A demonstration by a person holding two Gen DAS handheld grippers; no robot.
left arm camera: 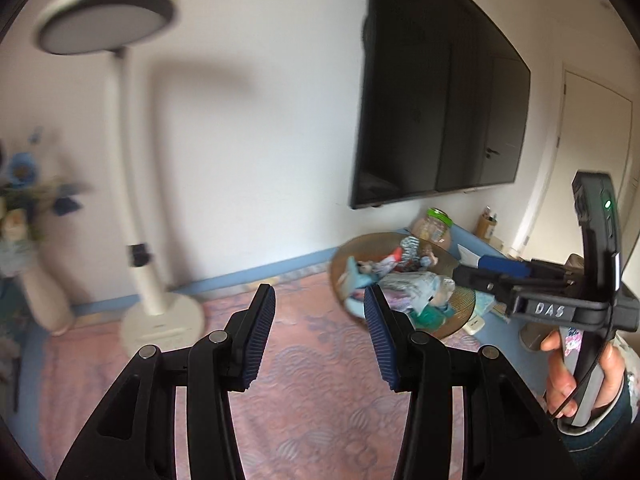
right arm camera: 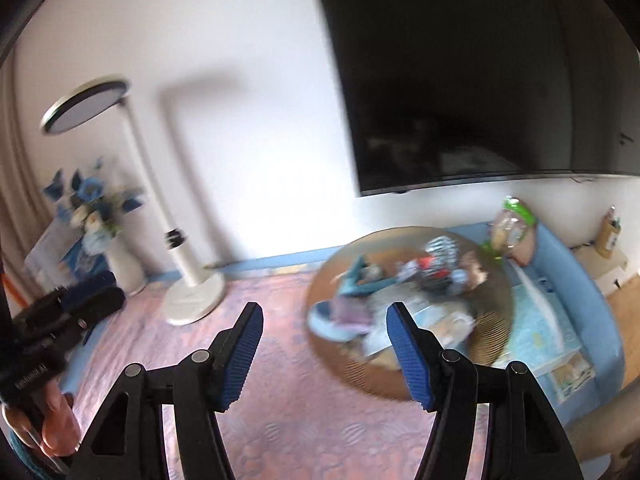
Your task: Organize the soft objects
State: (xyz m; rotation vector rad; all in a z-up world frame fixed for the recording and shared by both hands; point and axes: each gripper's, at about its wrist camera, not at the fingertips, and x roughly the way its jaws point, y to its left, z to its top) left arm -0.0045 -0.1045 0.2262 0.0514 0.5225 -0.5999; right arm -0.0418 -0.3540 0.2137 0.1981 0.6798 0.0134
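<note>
Both claws empty and apart, soft stuff piled in the round tray off to the right

Biggest thing first: the pink quilted bed cover (left arm camera: 312, 380) fills the bottom of both views, bare under our claws; the round tray (right arm camera: 492, 292) sits centre-right in the right wrist view, holding the soft objects (right arm camera: 400, 276) in a jumbled heap; our left gripper (left arm camera: 320, 312) has its jaws apart with nothing between them, tray just past its right finger; our right gripper (right arm camera: 324, 340) is spread wider, also empty, pile beyond and above its right finger. What we reckon could go wrong: both views are smeared, so a fast reach could snag two tangled pieces at once, or clip the tray rim and tip it; the jar (left arm camera: 434, 228) right behind looks easy to knock too.
</note>
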